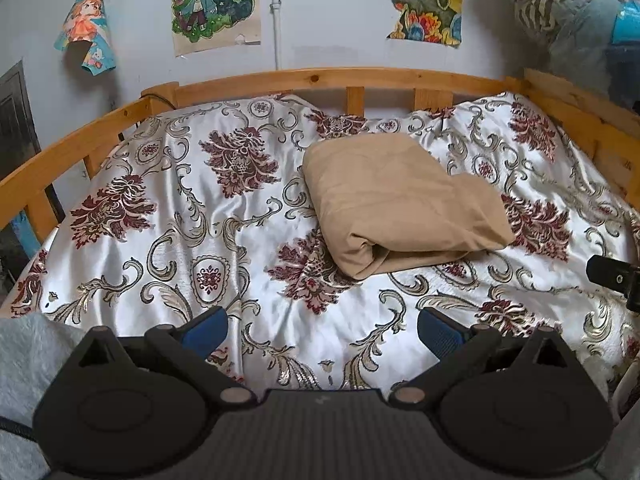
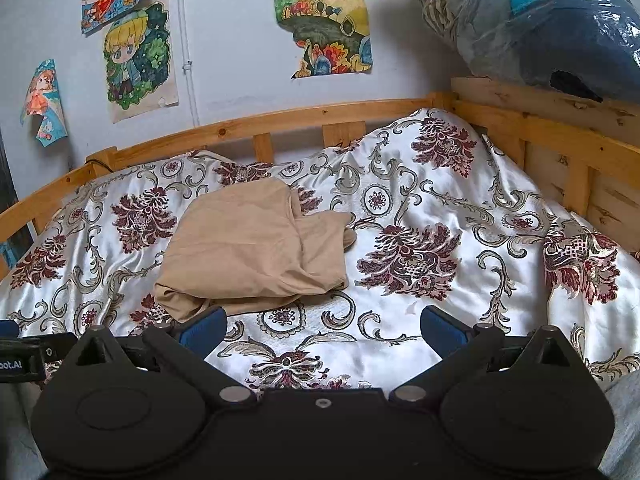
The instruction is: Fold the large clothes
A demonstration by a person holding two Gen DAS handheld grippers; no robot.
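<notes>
Left wrist view: nearest the lens, the left hand-held gripper has its blue-padded fingers spread wide with nothing between them, hovering over the flowered bedspread. Beyond it, near the middle of the bed, lies the tan garment, folded into a thick bundle, its rolled edge facing the camera and well clear of the fingers. At the right edge of this view a black part of the right hand-held gripper pokes in above the bedspread. Farther back, the wooden bed rail curves around the mattress, and behind it posters hang on the pale wall. In the right wrist view, the right hand-held gripper is likewise spread wide and empty over the bedspread; its left finger sits just in front of the near edge of the tan garment, though I cannot tell whether they touch. The bundle lies left of centre here, a smaller flap sticking out on its right side. Past the bed rail, a plastic-wrapped pile of bedding rests on the top right corner of the frame.
</notes>
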